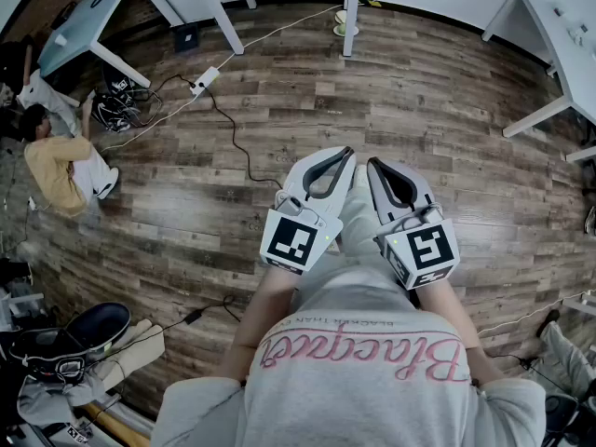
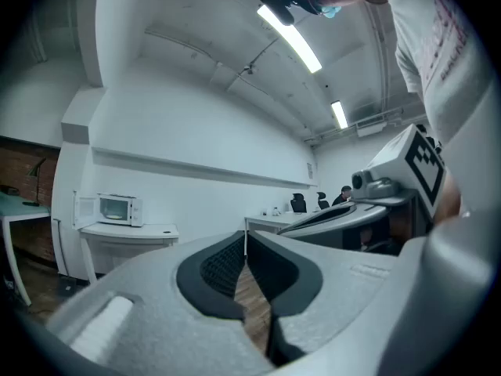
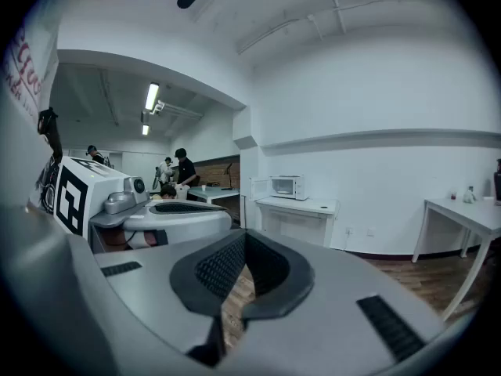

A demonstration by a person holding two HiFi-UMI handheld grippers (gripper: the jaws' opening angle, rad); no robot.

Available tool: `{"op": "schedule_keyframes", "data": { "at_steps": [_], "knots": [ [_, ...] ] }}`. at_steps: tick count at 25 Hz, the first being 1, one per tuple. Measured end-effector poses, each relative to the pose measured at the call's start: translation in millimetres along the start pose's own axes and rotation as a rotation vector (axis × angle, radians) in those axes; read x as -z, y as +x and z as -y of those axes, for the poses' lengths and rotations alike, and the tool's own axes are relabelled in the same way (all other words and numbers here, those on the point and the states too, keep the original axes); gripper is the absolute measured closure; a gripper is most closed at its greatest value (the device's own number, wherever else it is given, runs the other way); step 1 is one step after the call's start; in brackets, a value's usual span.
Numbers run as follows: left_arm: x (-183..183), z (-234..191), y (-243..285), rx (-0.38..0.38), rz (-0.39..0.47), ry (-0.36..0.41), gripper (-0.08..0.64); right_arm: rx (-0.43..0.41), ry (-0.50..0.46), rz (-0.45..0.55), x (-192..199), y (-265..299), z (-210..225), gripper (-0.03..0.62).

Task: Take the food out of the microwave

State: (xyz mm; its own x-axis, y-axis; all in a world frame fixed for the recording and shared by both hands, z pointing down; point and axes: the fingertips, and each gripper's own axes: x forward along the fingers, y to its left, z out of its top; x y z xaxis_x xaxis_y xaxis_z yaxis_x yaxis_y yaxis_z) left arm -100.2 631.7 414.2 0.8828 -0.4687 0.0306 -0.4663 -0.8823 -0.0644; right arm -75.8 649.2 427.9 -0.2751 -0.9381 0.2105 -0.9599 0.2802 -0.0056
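Nearest to the head camera is the person's white shirt (image 1: 372,361) with pink letters, at 6 o'clock in the head view. Just above it both grippers are held side by side over the wooden floor (image 1: 419,91). The left gripper (image 1: 346,154) has its jaws closed, tips together, and nothing is between them. The right gripper (image 1: 374,164) is at its 3 o'clock side, very near, and its jaws are also closed on nothing.

In the left gripper view the closed left gripper (image 2: 244,237) points across the room. The microwave (image 2: 115,208) is far away at 9 o'clock, standing on a white table (image 2: 129,231) against the wall, with its door open to the left. In the right gripper view the same microwave (image 3: 287,186) is at about 1 o'clock from the right gripper (image 3: 244,235), well apart from it, on the same white table (image 3: 297,204). It is too small to tell what is inside.

In the head view a person (image 1: 65,166) sits on the floor at 9 o'clock, and a power strip (image 1: 205,80) with its cable lies at 11 o'clock.
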Motion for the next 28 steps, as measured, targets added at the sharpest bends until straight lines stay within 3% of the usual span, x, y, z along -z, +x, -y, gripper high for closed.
{"op": "schedule_keyframes", "data": {
  "at_steps": [9, 28],
  "knots": [
    [-7.1, -8.1, 46.4, -0.005, 0.0, -0.006, 0.552, 0.004, 0.011, 0.021, -10.5, 19.9, 45.1, 0.583],
    [-16.2, -76.3, 180.2, -0.02, -0.026, 0.003, 0.552, -0.039, 0.007, 0.028, -37.6, 114.1, 158.2, 0.583]
  ]
}}
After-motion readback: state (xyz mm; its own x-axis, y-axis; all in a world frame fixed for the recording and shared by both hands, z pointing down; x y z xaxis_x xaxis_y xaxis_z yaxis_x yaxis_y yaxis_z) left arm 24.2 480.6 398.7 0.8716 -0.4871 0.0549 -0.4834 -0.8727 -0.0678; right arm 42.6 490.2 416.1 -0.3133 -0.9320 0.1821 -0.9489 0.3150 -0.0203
